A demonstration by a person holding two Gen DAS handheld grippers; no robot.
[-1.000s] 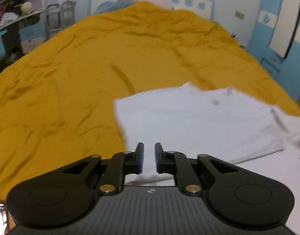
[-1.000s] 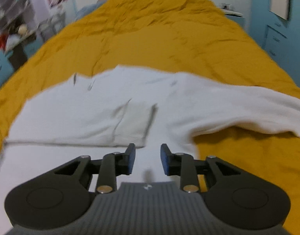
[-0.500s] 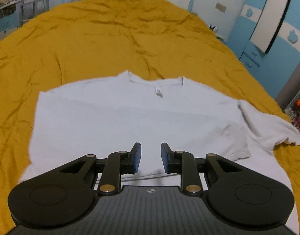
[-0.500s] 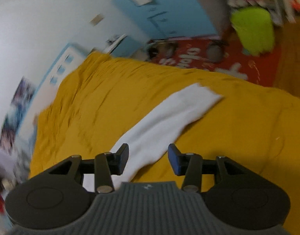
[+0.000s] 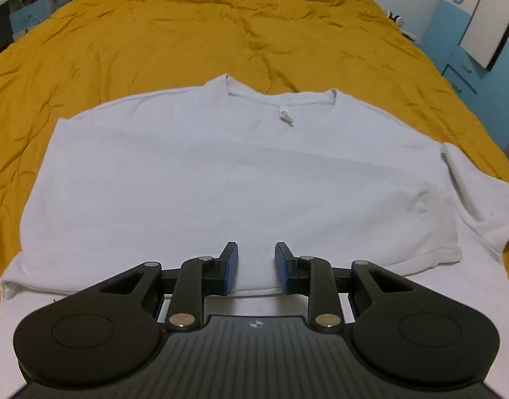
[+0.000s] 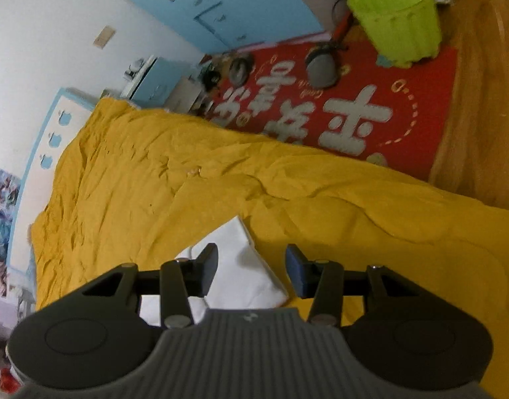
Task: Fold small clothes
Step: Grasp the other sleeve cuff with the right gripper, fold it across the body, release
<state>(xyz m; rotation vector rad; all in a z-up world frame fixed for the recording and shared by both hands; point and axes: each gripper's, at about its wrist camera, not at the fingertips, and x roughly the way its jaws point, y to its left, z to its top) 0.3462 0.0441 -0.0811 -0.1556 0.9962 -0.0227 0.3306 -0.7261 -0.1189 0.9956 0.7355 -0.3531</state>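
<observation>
On the mustard-yellow bedspread (image 5: 154,43), a white cotton T-shirt (image 5: 241,179) lies flat, collar away, part-folded.

Left hand-held gripper (image 5: 256,267) hovers over the shirt's near folded edge, its jaws opening with nothing pinched between them. Right hand-held gripper (image 6: 251,271), rolled sideways, hangs spread above the loose white sleeve (image 6: 241,266), empty. To fold well, I judge the right should pinch the sleeve's outer hem, carry it inward across the body and lay it smooth, while the left steadies the cloth.
</observation>
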